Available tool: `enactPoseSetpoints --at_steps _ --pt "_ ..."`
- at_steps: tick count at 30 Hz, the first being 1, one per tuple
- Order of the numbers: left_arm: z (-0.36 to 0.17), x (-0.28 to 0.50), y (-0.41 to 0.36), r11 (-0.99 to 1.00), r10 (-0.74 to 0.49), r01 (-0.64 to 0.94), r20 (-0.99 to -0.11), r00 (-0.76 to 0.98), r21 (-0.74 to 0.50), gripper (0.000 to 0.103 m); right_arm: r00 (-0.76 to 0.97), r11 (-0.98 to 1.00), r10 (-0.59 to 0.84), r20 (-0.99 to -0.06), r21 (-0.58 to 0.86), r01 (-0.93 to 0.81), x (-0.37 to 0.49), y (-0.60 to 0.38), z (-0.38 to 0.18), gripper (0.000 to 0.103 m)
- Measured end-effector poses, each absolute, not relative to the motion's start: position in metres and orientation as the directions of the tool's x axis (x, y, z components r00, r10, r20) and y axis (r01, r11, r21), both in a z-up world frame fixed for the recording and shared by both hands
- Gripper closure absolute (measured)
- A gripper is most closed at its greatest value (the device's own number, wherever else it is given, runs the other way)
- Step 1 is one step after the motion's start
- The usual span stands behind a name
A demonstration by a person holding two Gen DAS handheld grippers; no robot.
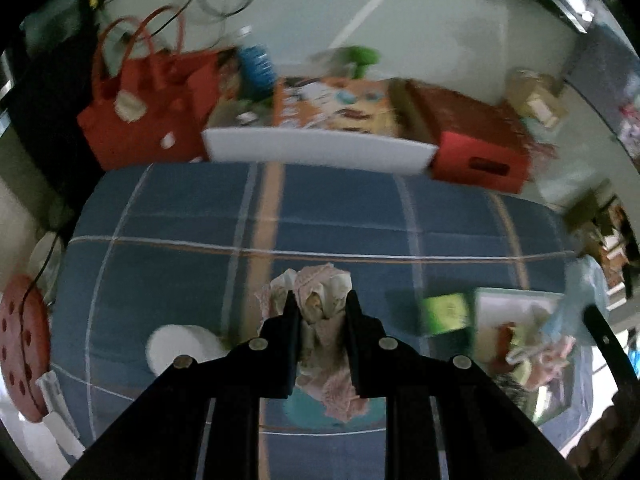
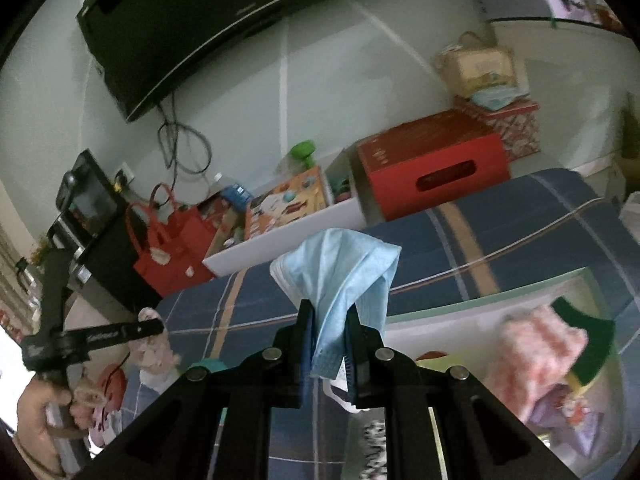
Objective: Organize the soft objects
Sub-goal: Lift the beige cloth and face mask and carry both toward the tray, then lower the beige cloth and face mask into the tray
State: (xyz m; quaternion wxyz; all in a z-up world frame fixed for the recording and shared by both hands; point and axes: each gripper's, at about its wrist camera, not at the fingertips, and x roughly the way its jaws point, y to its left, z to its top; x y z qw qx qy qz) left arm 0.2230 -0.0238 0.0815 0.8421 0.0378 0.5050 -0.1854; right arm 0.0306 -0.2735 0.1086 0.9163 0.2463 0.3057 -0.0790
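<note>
My left gripper (image 1: 320,300) is shut on a bunched pink and cream cloth (image 1: 320,288), held above the blue plaid bed cover (image 1: 180,216); its tail hangs down between the fingers. My right gripper (image 2: 329,308) is shut on a light blue face mask (image 2: 340,268), which sticks up past the fingertips. In the right wrist view the left gripper (image 2: 154,326) shows at the left with the pink cloth (image 2: 154,350) dangling from it, held by a person's hand (image 2: 36,412). A white bin (image 2: 460,320) with a pink fabric (image 2: 532,360) and other soft items lies at the right.
A toilet paper roll (image 1: 180,346) and a teal object (image 1: 304,408) lie on the bed. Beyond the bed stand a red bag (image 1: 140,120), a white tray (image 1: 316,148) of clutter and a red box (image 1: 480,144). A green box (image 1: 444,314) sits by the bin (image 1: 520,300). A wall television (image 2: 224,20) hangs above.
</note>
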Motion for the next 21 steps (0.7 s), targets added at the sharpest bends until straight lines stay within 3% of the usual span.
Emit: enactPoseSetpoints --at_steps 13,21 --pt "0.089 0.158 -0.138 0.828 -0.393 0.545 -0.827 0.401 -0.130 0.082 0.778 0.794 -0.207 -0.593 0.363 0.488 -0.021 -0.341 0.122 0.088" --pt "0.062 0.130 -0.190 0.779 -0.434 0.605 -0.836 0.335 -0.162 0.081 0.750 0.756 -0.247 -0.613 0.362 0.545 -0.037 -0.367 0.115 0.088"
